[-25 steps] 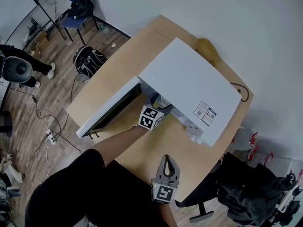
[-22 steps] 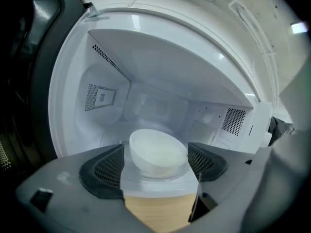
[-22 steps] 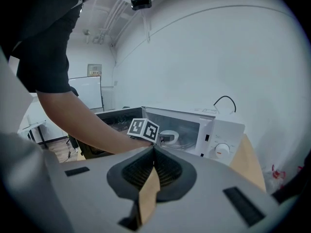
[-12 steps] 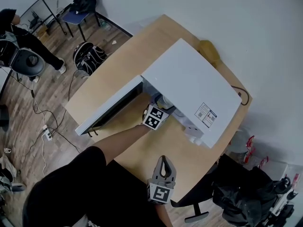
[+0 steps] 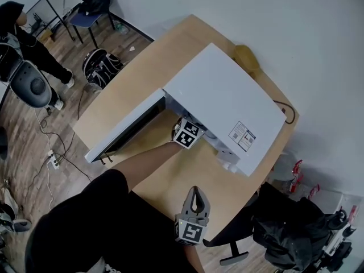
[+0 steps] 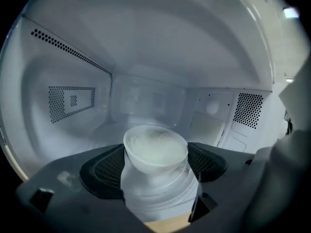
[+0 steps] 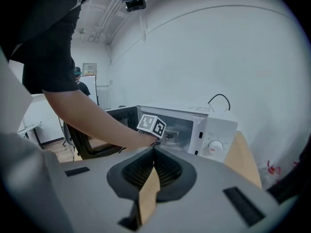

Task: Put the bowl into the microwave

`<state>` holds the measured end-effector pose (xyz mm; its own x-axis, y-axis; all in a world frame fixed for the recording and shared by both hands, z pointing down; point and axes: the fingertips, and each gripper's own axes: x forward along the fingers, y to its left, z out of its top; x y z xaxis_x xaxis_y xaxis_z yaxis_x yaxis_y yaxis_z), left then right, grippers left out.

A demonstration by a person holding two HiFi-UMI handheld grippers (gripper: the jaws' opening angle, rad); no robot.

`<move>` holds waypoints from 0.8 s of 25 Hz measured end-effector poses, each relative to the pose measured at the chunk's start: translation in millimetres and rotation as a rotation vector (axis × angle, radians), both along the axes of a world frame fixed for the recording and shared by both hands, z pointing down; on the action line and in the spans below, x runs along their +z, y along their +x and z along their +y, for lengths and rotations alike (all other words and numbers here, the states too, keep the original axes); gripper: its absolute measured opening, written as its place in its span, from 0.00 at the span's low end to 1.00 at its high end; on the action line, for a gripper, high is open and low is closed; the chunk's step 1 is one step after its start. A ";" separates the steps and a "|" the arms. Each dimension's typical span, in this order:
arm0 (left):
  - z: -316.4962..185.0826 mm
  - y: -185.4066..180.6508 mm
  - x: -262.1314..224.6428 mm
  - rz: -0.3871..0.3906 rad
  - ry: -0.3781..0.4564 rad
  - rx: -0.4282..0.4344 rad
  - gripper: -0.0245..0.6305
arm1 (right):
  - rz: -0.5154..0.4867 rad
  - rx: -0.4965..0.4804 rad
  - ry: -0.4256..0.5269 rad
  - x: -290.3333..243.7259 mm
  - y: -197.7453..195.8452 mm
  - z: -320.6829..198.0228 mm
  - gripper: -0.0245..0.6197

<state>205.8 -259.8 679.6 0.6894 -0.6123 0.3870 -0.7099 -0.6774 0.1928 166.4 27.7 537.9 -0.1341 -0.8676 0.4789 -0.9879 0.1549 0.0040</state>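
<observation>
The left hand-held gripper [image 6: 154, 171] is clamped on the white bowl [image 6: 155, 147]; the bowl is inside the open microwave [image 5: 222, 101]; the right hand-held gripper [image 7: 154, 154] is pressed together over the bench [image 5: 187, 181].

**Head view:** high above the table [image 5: 133, 75], facing steeply down on the top of the microwave [image 5: 219, 104].

**Left gripper view:** from the left gripper [image 6: 154, 168], inside the open cavity [image 6: 146, 101], facing its back wall, with the bowl [image 6: 155, 147] very near the lens.

**Right gripper view:** from the right gripper [image 7: 153, 171], low over the table, facing the microwave's front from well back.

**Shared:** head and right gripper views both show the left gripper's marker cube [image 7: 151, 125]. Both gripper views show the cavity.
</observation>
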 end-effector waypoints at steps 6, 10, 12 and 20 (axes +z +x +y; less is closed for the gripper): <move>-5.8 2.3 3.1 0.018 -0.018 0.001 0.61 | -0.023 0.053 -0.015 4.0 5.2 11.2 0.13; -1.6 -6.8 -1.6 0.051 -0.001 0.002 0.61 | -0.037 0.136 -0.012 3.8 14.8 22.3 0.13; 3.3 -15.0 -7.9 0.055 -0.003 0.003 0.61 | -0.046 0.154 -0.004 2.2 16.2 26.0 0.13; 38.8 -58.6 -40.2 0.100 0.001 -0.030 0.61 | -0.041 0.197 0.034 -6.7 8.7 44.9 0.13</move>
<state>147.2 -220.9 639.3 0.7057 -0.6340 0.3161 -0.7073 -0.6562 0.2630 175.0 72.6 531.3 0.0209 -0.8946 0.4464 -0.9986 -0.0408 -0.0350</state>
